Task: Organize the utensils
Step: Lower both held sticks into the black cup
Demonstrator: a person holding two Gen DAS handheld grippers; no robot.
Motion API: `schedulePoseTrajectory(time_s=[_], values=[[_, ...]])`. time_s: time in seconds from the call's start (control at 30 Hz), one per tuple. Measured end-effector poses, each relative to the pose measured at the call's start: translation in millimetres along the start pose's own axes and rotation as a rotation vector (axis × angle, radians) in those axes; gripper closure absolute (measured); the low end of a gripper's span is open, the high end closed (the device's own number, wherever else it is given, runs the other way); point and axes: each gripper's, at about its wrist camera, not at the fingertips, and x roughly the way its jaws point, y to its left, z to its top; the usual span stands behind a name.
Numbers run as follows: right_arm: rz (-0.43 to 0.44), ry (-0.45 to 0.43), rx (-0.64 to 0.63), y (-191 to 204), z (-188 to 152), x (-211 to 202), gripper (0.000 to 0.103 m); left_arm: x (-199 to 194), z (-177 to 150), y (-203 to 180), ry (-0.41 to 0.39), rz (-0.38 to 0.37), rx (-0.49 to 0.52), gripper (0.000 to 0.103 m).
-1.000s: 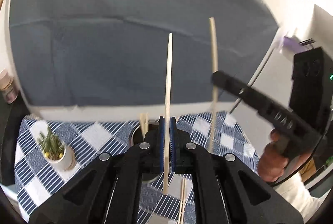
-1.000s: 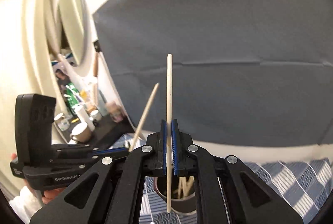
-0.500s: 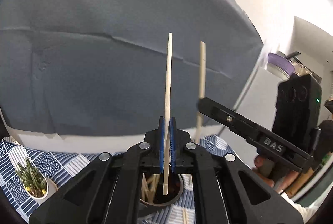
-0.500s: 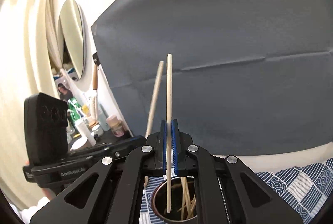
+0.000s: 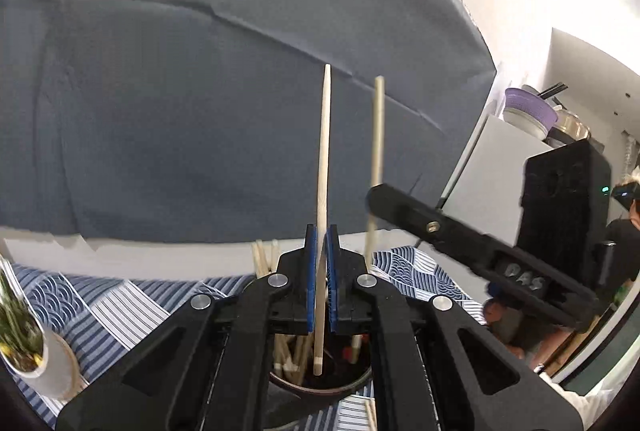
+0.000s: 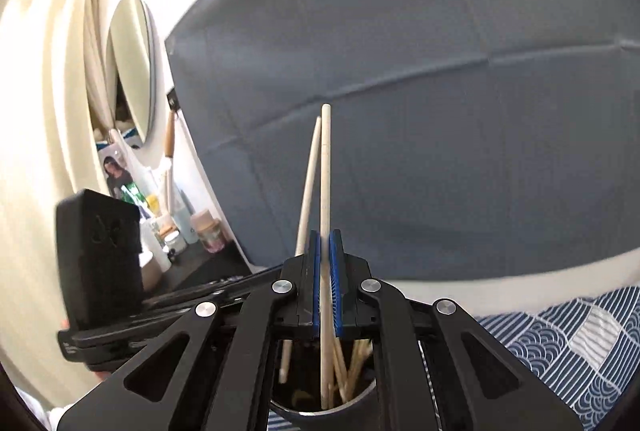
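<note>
slim wooden chopstick — round dark holder

The left gripper points forward and slightly downward, its blue-padded jaws pressed together on a thin upright stick that stands vertically between them. The right gripper sits in the same pose, jaws clamped on its own upright stick. The two grippers are close side by side, each showing in the other's view, with a hand partly visible under the right one.
</note>
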Motion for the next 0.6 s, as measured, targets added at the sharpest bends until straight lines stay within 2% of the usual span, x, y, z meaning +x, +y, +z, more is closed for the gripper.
schedulePoseTrajectory(time_s=[0.27, 0.43, 0.6], values=[[-0.002, 0.116, -0.029, -4, -18, 10, 0.098, -6, -17, -10, 0.008, 0.051, 0.008, 0.098], [-0.006, 0.182, -0.057, -1, -31, 11, 0.098, -12, -27, -7, 0.015, 0.122, -0.019, 0.098], [-0.019, 0.216, -0.087, 3, -36, 7, 0.095, -19, -29, -8, 0.035, 0.142, -0.028, 0.096]])
